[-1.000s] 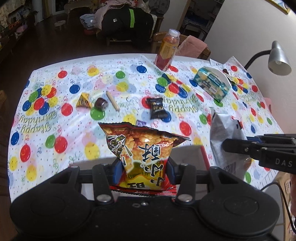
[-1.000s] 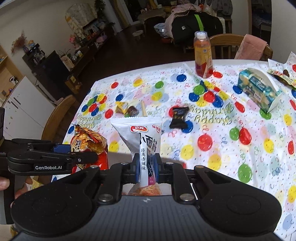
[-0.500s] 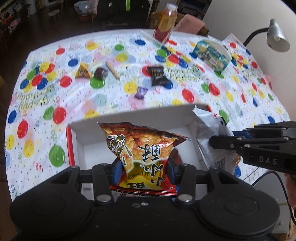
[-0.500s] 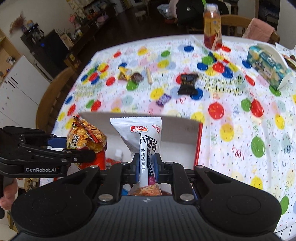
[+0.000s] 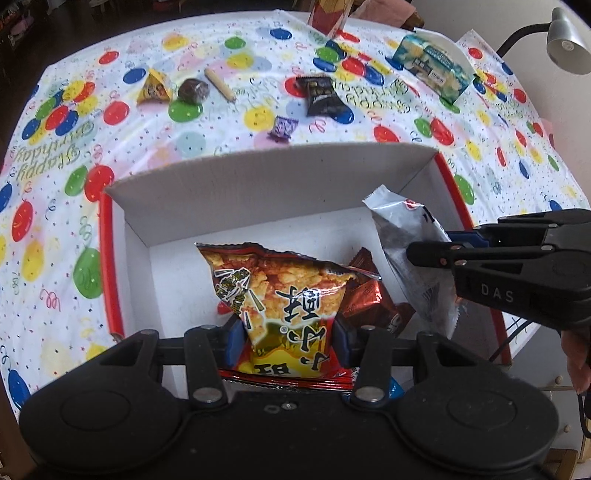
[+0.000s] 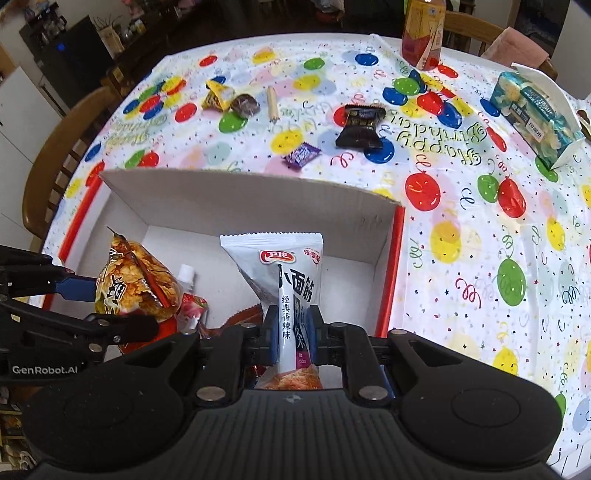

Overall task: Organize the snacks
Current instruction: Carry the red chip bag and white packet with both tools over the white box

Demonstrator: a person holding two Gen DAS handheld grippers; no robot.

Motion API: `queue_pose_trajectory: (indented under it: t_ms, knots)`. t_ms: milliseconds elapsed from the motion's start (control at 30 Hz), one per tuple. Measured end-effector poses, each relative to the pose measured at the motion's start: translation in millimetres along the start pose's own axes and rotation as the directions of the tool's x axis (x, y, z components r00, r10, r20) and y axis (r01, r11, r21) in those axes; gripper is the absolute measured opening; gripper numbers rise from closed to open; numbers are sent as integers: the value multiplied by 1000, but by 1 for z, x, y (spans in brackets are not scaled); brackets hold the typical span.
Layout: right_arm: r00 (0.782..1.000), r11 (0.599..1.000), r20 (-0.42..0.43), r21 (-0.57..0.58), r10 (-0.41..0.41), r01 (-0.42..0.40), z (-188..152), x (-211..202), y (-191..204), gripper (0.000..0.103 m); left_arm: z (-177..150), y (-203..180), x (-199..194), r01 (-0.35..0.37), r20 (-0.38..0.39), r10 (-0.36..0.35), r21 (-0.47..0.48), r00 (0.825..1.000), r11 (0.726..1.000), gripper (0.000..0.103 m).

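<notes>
Much of the white cardboard box (image 5: pixel 280 192) floor is hidden behind the two grippers' black bodies, and the snacks already lying in it show only in scraps: a red-brown foil packet (image 5: pixel 364 295) behind the orange bag, and a small pouch with a white spout (image 6: pixel 186 291) whose label cannot be read. The juice bottle (image 6: pixel 423 33) at the far edge of the balloon-print tablecloth (image 6: pixel 461 229) is cut off at the top in both views. The left gripper (image 5: pixel 288 338) pinches the lower part of an orange chip bag (image 5: pixel 284 295) between its blue pads, the bag upright with its crimped top pointing away from the camera, held over the box interior. The right gripper (image 6: pixel 293 330) squeezes a white spicy-strip packet (image 6: pixel 284 280) near its bottom, long axis upright, sealed top toward the far box wall, also above the box. Still on the cloth beyond the box lie a purple candy (image 6: pixel 301 155), a black wrapped snack (image 6: pixel 360 125), a yellow triangular packet (image 5: pixel 154 88), a dark round sweet (image 5: pixel 194 89), a tan stick (image 5: pixel 220 85) and a tissue box (image 6: pixel 535 114).
</notes>
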State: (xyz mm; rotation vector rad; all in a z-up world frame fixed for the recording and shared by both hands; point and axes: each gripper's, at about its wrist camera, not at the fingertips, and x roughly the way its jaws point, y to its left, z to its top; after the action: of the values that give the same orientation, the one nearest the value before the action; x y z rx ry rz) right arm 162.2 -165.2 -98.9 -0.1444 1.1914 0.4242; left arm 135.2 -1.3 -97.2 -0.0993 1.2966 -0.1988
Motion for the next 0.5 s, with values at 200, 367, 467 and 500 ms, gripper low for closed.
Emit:
queue_pose_trajectory:
  t_ms: [200,367,467,500]
  knots:
    - [1000,1000,-19,7,3,-3,-3,9,1,15,-1,-1,12,-3,-25,2,-4,1000,1000,45]
    - [1000,1000,-25,24,4,-3,-5,12,-1,15,-1,-4,16,-3,-24,3,10,1000,1000,45]
    - [1000,999,-22,47,14,-13,-4,11,-5,15,1,-5,18,-3,-23,3,8,1000,1000,45]
    - [1000,998,-18,52,17,-16,-4,10,-6,15,1,-5,18,-5,-22,5,10,1000,1000,45]
